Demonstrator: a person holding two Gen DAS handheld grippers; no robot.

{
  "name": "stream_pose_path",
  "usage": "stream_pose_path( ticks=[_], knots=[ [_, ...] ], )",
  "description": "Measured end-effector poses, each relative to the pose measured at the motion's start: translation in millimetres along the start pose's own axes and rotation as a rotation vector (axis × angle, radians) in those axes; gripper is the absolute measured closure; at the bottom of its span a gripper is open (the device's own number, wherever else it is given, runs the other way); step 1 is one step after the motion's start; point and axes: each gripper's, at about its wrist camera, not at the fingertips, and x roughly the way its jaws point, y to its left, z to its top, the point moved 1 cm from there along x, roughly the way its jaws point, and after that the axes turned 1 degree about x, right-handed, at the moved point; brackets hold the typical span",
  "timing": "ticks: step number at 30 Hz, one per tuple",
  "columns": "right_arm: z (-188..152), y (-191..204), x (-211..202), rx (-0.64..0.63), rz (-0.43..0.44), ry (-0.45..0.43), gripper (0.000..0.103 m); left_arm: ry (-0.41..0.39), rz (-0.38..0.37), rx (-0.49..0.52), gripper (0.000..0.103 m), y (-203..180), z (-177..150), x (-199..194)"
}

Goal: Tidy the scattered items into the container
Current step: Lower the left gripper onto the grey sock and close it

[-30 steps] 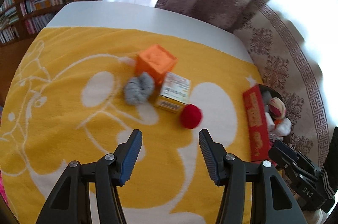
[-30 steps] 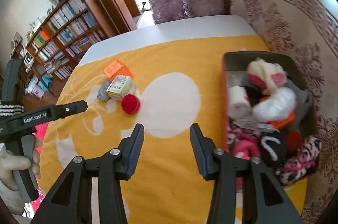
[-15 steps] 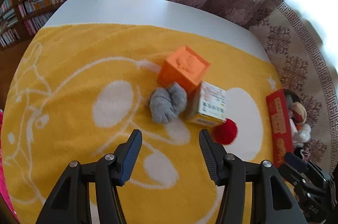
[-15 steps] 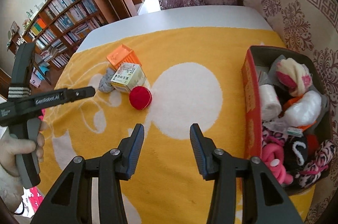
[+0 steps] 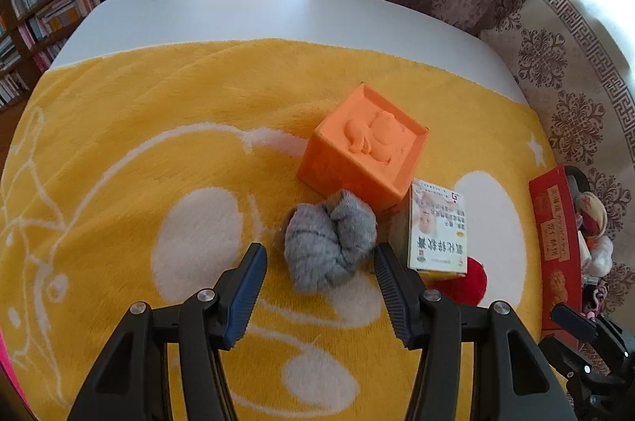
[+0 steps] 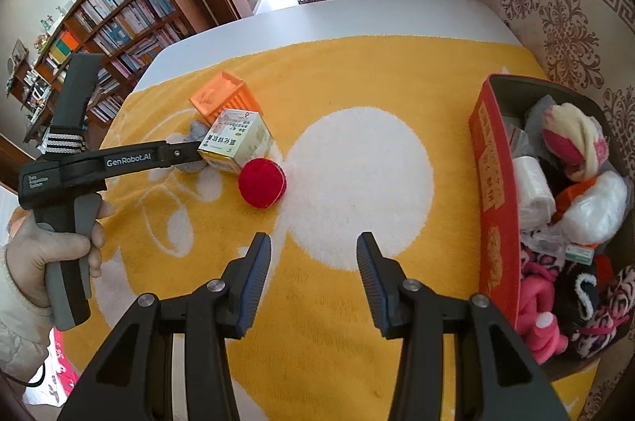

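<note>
Yellow blanket (image 5: 119, 151) under both tongs. Red container (image 6: 494, 198), full, right of the right gripper (image 6: 313, 262), whose jaws stand apart and empty. Orange cube (image 5: 363, 145) beyond the left gripper (image 5: 317, 264), its parted jaws flanking, not touching, the grey sock bundle (image 5: 329, 240).

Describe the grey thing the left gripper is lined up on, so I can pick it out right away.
On the yellow blanket sits a cluster of four loose items. The grey sock bundle lies just in front of the orange cube, left of the small printed box. It is the only soft, grey, lumpy piece there.
</note>
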Motion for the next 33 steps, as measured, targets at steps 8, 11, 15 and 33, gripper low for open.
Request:
stream_pose_path(
  ticks=[8,11,15,33],
  knots=[
    [14.2,7.3,15.2,-0.016,0.01,0.006,0.054,0.016,-0.003,0.006,0.046,3.4,7.2,10.6],
    [19.9,9.9,21.8,-0.028,0.016,0.008,0.054,0.012,0.003,0.015,0.046,3.4,7.2,11.7],
    [25.5,12.5,30.9,-0.038,0.022,0.015,0.054,0.008,-0.008,0.018,0.048,6.3,7.4,11.4],
    [36.6,26.7,63.0,-0.077,0.045,0.067,0.054,-0.014,0.011,-0.01,0.056,17.4,-2.1,-6.7]
  ],
)
